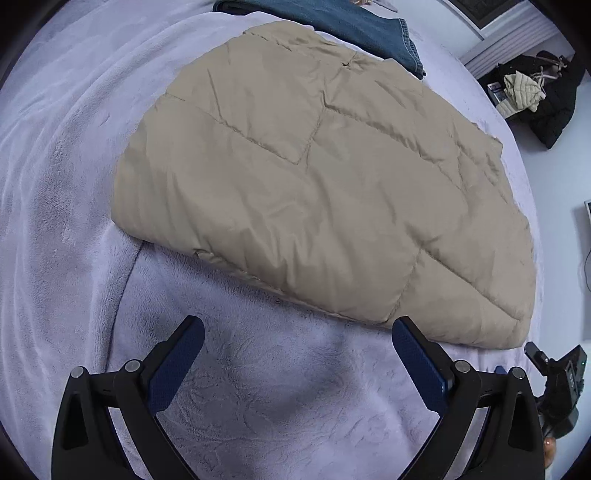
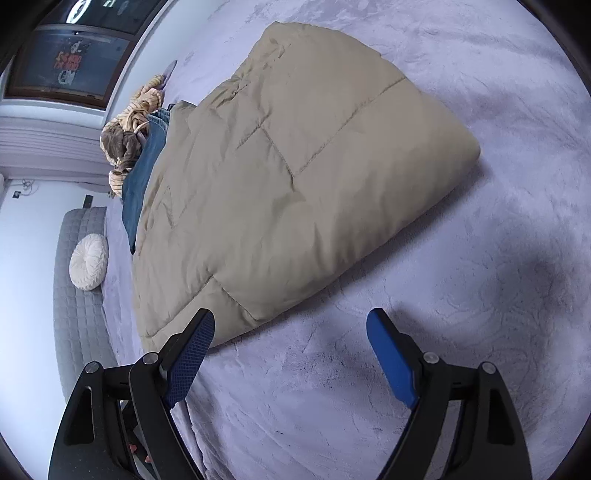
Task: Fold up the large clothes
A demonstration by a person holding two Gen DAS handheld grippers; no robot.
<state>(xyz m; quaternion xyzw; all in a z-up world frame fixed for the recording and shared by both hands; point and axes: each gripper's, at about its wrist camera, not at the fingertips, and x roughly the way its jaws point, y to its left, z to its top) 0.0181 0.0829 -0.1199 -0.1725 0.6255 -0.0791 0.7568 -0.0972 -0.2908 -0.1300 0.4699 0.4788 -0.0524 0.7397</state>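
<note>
A tan quilted puffer jacket (image 1: 317, 192) lies folded into a thick flat bundle on a lavender fleece blanket (image 1: 258, 387). It also shows in the right wrist view (image 2: 288, 184). My left gripper (image 1: 297, 325) is open and empty, hovering over the blanket just short of the jacket's near edge. My right gripper (image 2: 291, 321) is open and empty too, close to the jacket's near corner, its left finger (image 2: 192, 350) overlapping the jacket's edge in view. The right gripper also shows at the right edge of the left wrist view (image 1: 561, 380).
Folded blue jeans (image 1: 332, 22) lie beyond the jacket, also in the right wrist view (image 2: 142, 184). A brown-and-tan knitted item (image 2: 127, 129) lies past them. A round white cushion (image 2: 88, 262) rests on a grey quilted bench. Dark clothes (image 1: 543, 96) are piled off the bed's right side.
</note>
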